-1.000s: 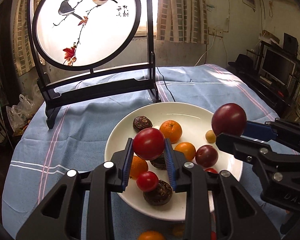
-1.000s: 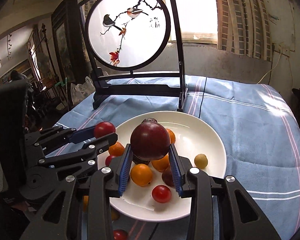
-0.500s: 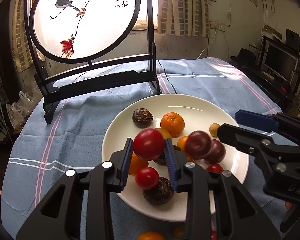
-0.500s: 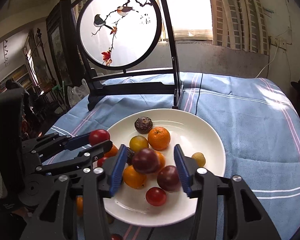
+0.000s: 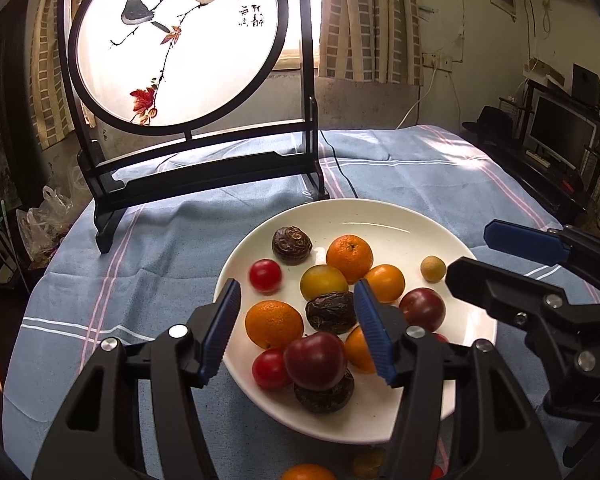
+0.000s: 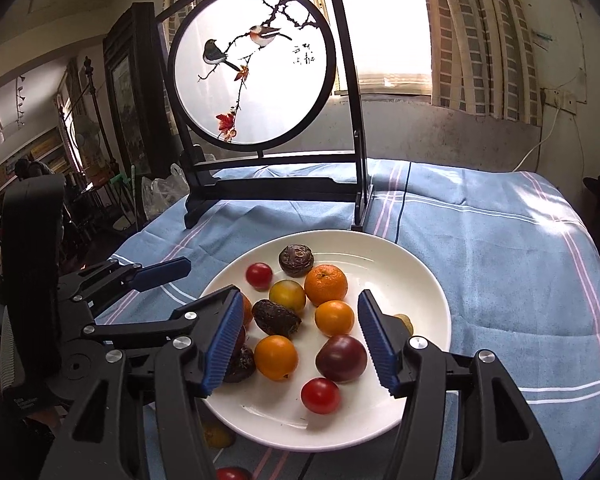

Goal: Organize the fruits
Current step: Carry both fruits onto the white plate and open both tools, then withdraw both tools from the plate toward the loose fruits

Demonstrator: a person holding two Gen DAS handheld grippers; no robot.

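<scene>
A white plate (image 5: 400, 216) (image 6: 428, 280) on the blue cloth holds several fruits: oranges, red tomatoes, dark plums, brown wrinkled fruits and a small yellow one. My left gripper (image 5: 300, 328) is open and empty above the plate's near side, over a dark plum (image 5: 315, 360) that rests on a brown fruit. A red tomato (image 5: 265, 276) lies at the plate's left rim. My right gripper (image 6: 300, 340) is open and empty above the plate; a dark plum (image 6: 342, 358) lies by its right finger. The right gripper shows in the left wrist view (image 5: 512, 264), and the left gripper in the right wrist view (image 6: 148, 280).
A black-framed round bird screen (image 5: 180, 44) (image 6: 256, 68) stands behind the plate, with a cable beside its foot. A few loose fruits (image 5: 308, 472) (image 6: 216, 434) lie on the cloth in front of the plate. A monitor and shelves (image 5: 560, 136) stand off the table's right.
Both grippers opened. The right one dropped its dark plum onto the plate first; the left one then let go of its red tomato, which now lies on the plate.
</scene>
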